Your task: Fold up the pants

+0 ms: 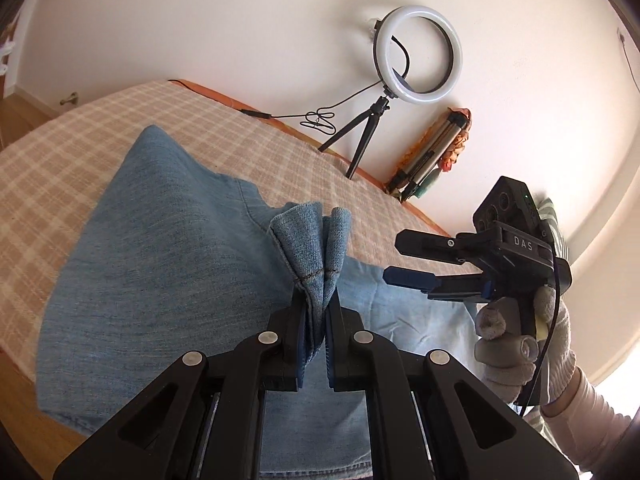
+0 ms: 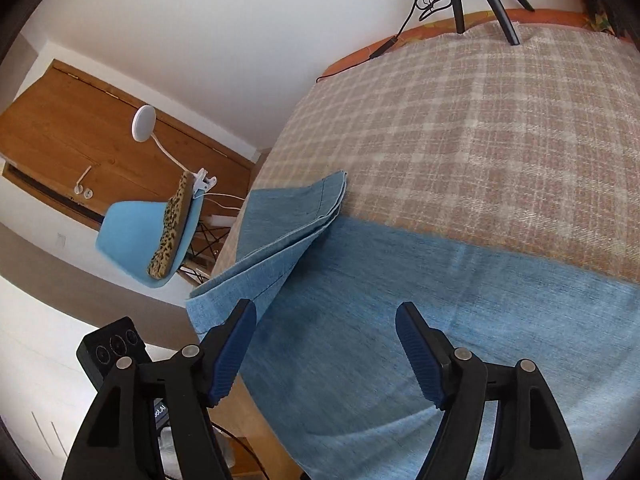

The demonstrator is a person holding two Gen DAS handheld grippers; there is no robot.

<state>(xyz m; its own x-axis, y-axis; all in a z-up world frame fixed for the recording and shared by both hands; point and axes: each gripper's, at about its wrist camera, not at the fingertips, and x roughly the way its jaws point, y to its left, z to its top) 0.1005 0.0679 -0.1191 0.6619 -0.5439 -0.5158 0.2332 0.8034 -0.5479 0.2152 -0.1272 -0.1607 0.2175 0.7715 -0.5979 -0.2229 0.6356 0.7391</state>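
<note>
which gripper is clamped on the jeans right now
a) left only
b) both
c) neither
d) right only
a) In the left wrist view the left gripper is shut on a bunched fold of the jeans, while the right gripper hangs open above the denim with nothing between its fingers.
</note>
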